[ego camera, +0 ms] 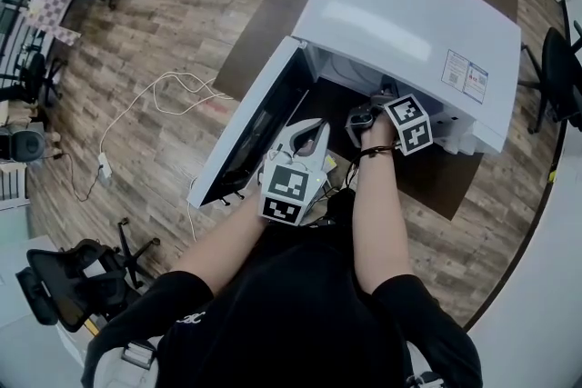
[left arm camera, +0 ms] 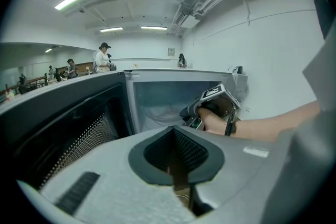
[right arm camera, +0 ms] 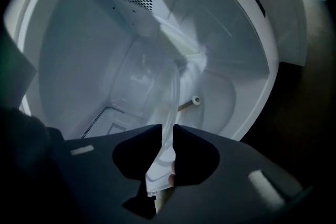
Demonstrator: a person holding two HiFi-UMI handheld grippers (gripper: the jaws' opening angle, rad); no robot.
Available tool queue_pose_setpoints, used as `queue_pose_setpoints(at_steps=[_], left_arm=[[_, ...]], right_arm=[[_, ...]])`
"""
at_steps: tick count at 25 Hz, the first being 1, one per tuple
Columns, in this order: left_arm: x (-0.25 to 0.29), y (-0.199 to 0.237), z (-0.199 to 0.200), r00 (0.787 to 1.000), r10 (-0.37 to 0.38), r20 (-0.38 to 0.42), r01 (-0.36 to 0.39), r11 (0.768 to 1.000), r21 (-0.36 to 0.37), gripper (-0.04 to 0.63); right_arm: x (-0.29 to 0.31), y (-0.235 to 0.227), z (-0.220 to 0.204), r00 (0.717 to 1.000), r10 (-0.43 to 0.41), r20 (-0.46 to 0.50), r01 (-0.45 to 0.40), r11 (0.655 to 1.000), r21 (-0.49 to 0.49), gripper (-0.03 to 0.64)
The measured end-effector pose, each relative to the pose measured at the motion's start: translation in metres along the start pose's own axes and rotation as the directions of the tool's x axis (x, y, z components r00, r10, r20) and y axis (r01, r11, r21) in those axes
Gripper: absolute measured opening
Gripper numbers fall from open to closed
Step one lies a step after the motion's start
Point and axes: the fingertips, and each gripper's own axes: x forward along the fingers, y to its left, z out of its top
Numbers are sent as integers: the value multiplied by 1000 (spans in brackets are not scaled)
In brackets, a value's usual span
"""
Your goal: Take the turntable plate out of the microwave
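Note:
The white microwave (ego camera: 409, 23) stands on a dark table with its door (ego camera: 245, 132) swung open to the left. In the right gripper view the clear glass turntable plate (right arm camera: 170, 89) stands tilted, edge-on inside the pale cavity. My right gripper (right arm camera: 167, 131) is shut on its near rim. From above, the right gripper (ego camera: 368, 115) reaches into the cavity mouth; the plate is hidden there. My left gripper (ego camera: 312, 141) hangs shut and empty in front of the opening, beside the door. In the left gripper view, the left gripper (left arm camera: 176, 168) faces the cavity and the right gripper (left arm camera: 210, 105).
A roller arm (right arm camera: 194, 100) lies on the cavity floor behind the plate. The dark table (ego camera: 273, 14) sits on wood flooring with a white cable (ego camera: 164, 100) and office chairs (ego camera: 86, 282) around. Several people (left arm camera: 103, 57) stand far off in the room.

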Motion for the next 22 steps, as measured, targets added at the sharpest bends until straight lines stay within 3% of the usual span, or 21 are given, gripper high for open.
queue_pose_setpoints(at_steps=[4, 8, 13, 22], left_arm=[[0, 1, -4, 1000, 2, -11, -2, 1000, -18, 8], [5, 0, -12, 999, -41, -30, 37, 994, -106, 8], [16, -6, -11, 992, -125, 12, 124, 959, -256, 8], [35, -4, -12, 985, -175, -5, 162, 921, -354, 12]], right_arm=[[1, -2, 1, 999, 39, 1, -39, 993, 109, 39], [-3, -5, 2, 995, 98, 1, -96, 978, 184, 31], [-8, -3, 4, 990, 143, -12, -138, 971, 198, 30], [-22, -4, 1, 974, 228, -4, -218, 937, 274, 31]])
